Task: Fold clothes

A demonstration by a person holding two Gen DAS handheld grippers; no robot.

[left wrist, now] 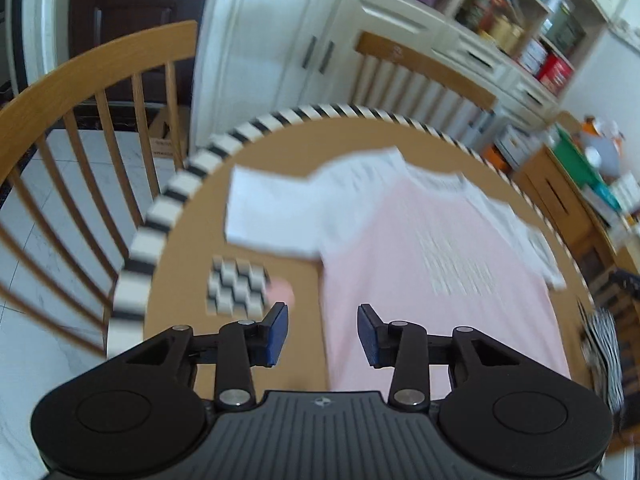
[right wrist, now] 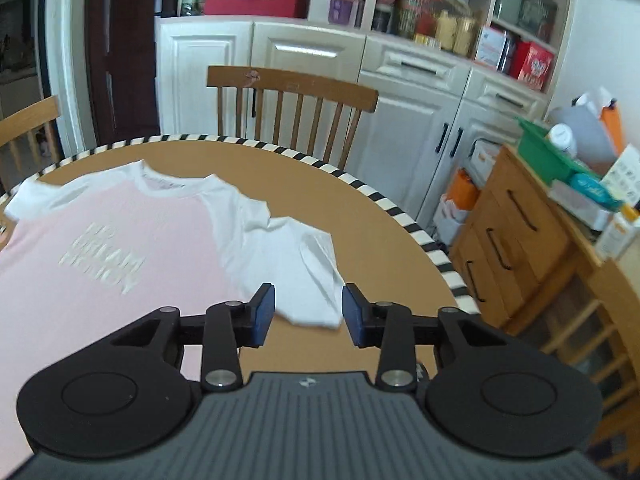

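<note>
Table: a round brown table (right wrist: 352, 216) with a black-and-white striped rim; every place below is given relative to it.
Room: white panelled cabinets (right wrist: 312, 80) stand beyond the table's far edge, with open shelves (right wrist: 452, 20) of jars and boxes above them. A wooden spindle-back chair (right wrist: 292, 100) is at the far rim, and another (left wrist: 80, 152) at its left side in the left wrist view. A wooden drawer unit (right wrist: 516, 240) stands off the table's right side, cluttered on top.
T-shirt: the T-shirt (right wrist: 132, 232) lies flat on the table top, pink body, white shoulders and sleeves, collar toward the far rim.
Checker card: a small black-and-white checkered card (left wrist: 236, 284) lies on the table, left of the shirt's body.
Hard to read: the left wrist view is motion-blurred; the pale print on the chest is illegible in both views. The shirt's hem is cut off by the gripper bodies.
Textures: soft cloth, the right sleeve rumpled; black plastic gripper arms with blue pads.
Left gripper: the left gripper (left wrist: 322, 330), jaws spread and holding nothing, is above the shirt's left side edge.
Right gripper: the right gripper (right wrist: 308, 312), jaws spread and holding nothing, frames the right sleeve's tip.
</note>
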